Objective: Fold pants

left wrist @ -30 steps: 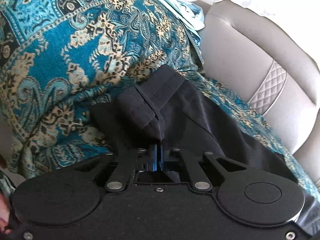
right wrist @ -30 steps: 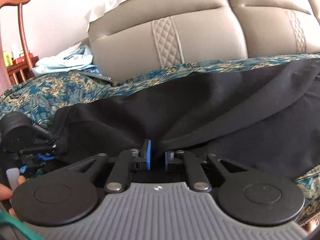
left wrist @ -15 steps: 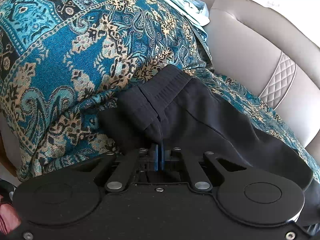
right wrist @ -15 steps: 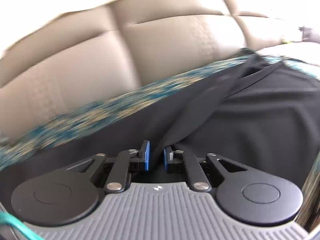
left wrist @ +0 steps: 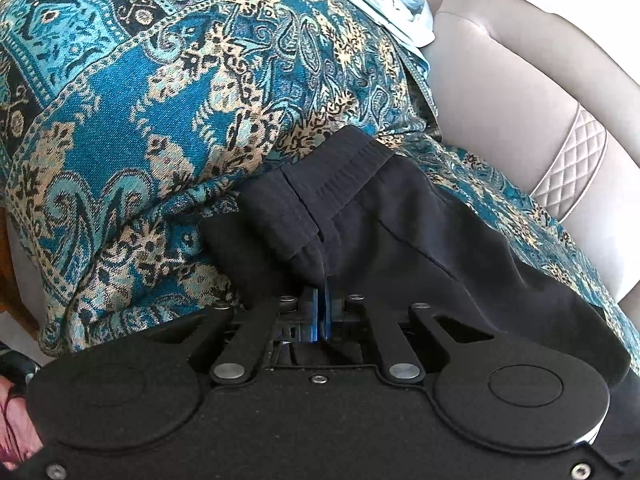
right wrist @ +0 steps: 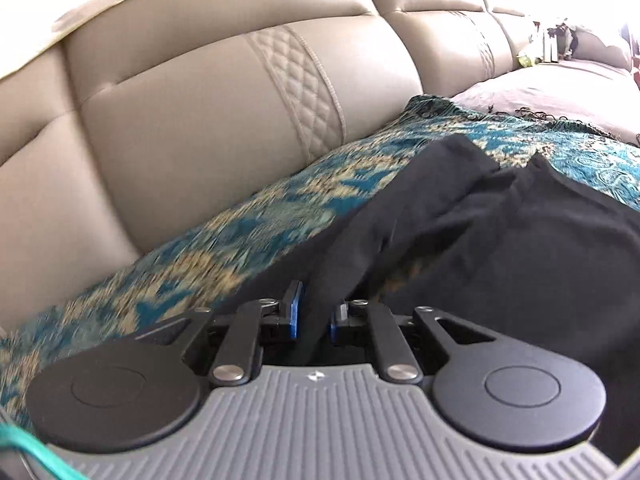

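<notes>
Black pants (left wrist: 400,232) lie on a teal patterned throw (left wrist: 140,128) over a sofa seat. In the left wrist view my left gripper (left wrist: 321,300) is shut on the pants' waistband end, where the ribbed band (left wrist: 340,176) is folded over. In the right wrist view my right gripper (right wrist: 316,314) has its blue pads a little apart, pinching a ridge of the black pants (right wrist: 500,240). The cloth runs from the pads up to the right, and the leg ends lie on the throw (right wrist: 240,248).
The beige leather sofa back (right wrist: 220,112) rises just behind the throw. Light blue and white clothes (left wrist: 384,4) lie at the far end of the seat. More sofa seat and clutter show at the far right (right wrist: 560,76).
My right gripper has swung along the pants toward the leg ends, still holding the cloth. My left gripper has kept its grip and drawn back slightly, so more of the throw shows.
</notes>
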`<state>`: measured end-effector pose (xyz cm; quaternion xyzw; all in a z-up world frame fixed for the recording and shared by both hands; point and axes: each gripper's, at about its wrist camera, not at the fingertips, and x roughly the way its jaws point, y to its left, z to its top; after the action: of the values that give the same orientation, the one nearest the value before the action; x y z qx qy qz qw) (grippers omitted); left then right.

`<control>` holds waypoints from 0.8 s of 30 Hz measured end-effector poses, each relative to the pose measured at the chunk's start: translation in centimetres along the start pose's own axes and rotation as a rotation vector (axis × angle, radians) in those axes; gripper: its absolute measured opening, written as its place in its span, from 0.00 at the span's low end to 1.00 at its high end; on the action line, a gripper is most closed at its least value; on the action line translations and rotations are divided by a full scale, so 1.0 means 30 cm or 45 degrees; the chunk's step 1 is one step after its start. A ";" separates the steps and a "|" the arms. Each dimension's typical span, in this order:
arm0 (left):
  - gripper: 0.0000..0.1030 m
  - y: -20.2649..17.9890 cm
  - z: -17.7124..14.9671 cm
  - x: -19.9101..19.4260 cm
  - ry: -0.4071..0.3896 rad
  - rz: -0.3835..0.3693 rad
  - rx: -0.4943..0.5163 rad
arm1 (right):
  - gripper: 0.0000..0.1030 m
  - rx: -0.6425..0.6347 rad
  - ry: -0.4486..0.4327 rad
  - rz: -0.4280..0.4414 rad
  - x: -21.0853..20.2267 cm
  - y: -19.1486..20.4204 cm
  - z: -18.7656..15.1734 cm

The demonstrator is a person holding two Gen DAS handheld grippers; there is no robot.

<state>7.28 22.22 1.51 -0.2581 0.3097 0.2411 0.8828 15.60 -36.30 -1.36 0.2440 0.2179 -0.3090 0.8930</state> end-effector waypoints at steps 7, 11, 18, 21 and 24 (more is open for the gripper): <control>0.06 -0.032 -0.003 0.004 0.003 0.062 0.039 | 0.04 0.278 0.022 0.054 0.117 -0.149 0.105; 0.06 -0.031 0.001 0.006 0.013 0.071 0.022 | 0.04 0.460 0.004 0.071 0.109 -0.239 0.149; 0.06 -0.019 0.022 0.012 0.052 0.066 -0.011 | 0.04 0.489 -0.083 0.032 0.008 -0.343 0.203; 0.06 -0.020 0.029 0.013 0.069 0.065 0.000 | 0.04 0.409 -0.125 0.003 -0.062 -0.377 0.218; 0.06 -0.028 0.039 0.012 0.080 0.070 0.031 | 0.04 0.311 -0.170 -0.045 -0.134 -0.425 0.220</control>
<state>8.51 22.38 2.31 -0.2460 0.3470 0.2531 0.8689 5.90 -47.06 2.16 0.3260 0.1229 -0.3645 0.8636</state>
